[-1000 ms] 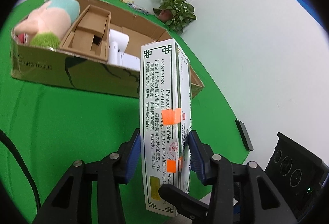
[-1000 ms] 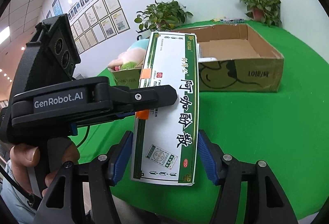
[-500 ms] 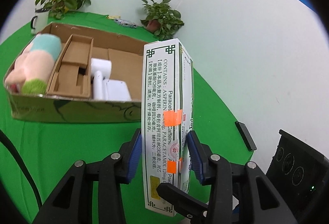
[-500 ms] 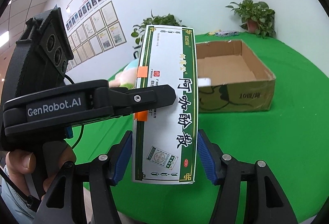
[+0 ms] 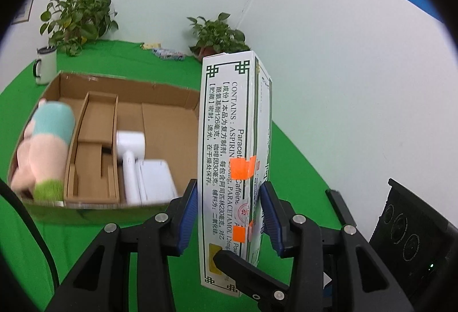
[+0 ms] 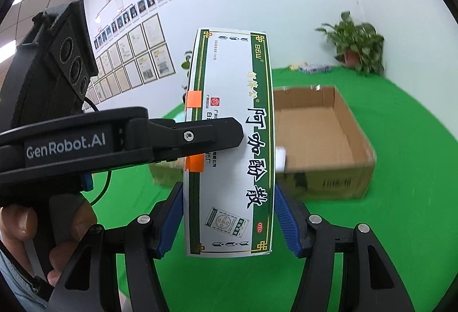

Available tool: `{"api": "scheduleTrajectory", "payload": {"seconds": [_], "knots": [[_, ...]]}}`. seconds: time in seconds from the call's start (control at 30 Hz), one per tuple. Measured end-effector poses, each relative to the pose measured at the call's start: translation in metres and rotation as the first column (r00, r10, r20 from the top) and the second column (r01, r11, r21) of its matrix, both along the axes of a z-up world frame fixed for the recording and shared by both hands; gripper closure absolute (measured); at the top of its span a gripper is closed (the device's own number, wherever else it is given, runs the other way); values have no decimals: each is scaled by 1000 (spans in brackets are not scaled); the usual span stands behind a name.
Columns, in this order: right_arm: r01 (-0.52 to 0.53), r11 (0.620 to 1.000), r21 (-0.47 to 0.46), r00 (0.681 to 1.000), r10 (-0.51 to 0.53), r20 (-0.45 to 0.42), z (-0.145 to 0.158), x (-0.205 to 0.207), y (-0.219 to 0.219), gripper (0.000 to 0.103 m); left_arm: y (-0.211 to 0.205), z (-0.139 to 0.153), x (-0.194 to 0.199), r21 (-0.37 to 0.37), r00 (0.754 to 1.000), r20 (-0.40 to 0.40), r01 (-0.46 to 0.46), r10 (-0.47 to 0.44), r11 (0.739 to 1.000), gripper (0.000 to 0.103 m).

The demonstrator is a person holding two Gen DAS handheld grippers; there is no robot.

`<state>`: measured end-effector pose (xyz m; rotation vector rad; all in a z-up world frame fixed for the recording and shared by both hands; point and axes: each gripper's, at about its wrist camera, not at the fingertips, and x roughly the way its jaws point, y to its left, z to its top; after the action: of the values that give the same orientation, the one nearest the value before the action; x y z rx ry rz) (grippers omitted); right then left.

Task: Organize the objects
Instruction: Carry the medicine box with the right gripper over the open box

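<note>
The medicine box point(image 5: 229, 163) stands upright in the air above the green desk point(image 5: 94, 231), held between both grippers. In the left wrist view the left gripper point(image 5: 229, 214) has its 2 blue-padded fingers point(image 5: 187, 217) spread about as wide as the box's narrow side; the left pad lies against the printed face, while a thin gap seems to show at the right pad, so I cannot tell if the grip is firm. 1 black finger of the right gripper crosses the bottom corner of the box in that view.

In the right wrist view the right gripper point(image 6: 229, 214) brackets the box's broad front point(image 6: 229, 140). Its fingers point(image 6: 170, 219) sit just at the 2 long edges, opened wide, and whether they press or only touch cannot be told. The left gripper's finger lies across the front from the side, near an orange tape patch point(image 6: 194, 163).

Behind, the cardboard carton point(image 5: 120, 100) rests on the desk, holding a plush toy point(image 5: 43, 148), a cardboard divider point(image 5: 94, 145) and white items point(image 5: 143, 168). A potted plant point(image 5: 217, 34) and a mug point(image 5: 45, 68) stand farther back.
</note>
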<state>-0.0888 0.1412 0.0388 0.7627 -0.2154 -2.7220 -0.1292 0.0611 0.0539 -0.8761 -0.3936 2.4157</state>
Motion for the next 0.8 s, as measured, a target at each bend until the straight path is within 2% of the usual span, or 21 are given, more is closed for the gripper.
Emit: {"api": "scheduleTrajectory", "payload": {"seconds": [0.13,0.23,0.37,0.57,0.8], "knots": [[11,1000,20,997,-9,-79,44,-13,2,45,2,42,-12,12,996,-94,13,-12,1000,62],[20,999,31,990,-15,-138,74,-22,4,45,4,74,-21,-8,988,-151,13,-14,1000,62],[12,1000,20,989,-9,-146,103,-43,7,45,6,96,-40,-22,986,-165,7,-10,1000,62],[9,999,47,993,-3,-122,124,-71,8,45,6,101,-61,-9,988,-152,15,-16,1000,62],[14,999,35,998,-11,-64,121,-111,22,45,16,86,-85,-11,994,-109,19,-20,1000,62]]}}
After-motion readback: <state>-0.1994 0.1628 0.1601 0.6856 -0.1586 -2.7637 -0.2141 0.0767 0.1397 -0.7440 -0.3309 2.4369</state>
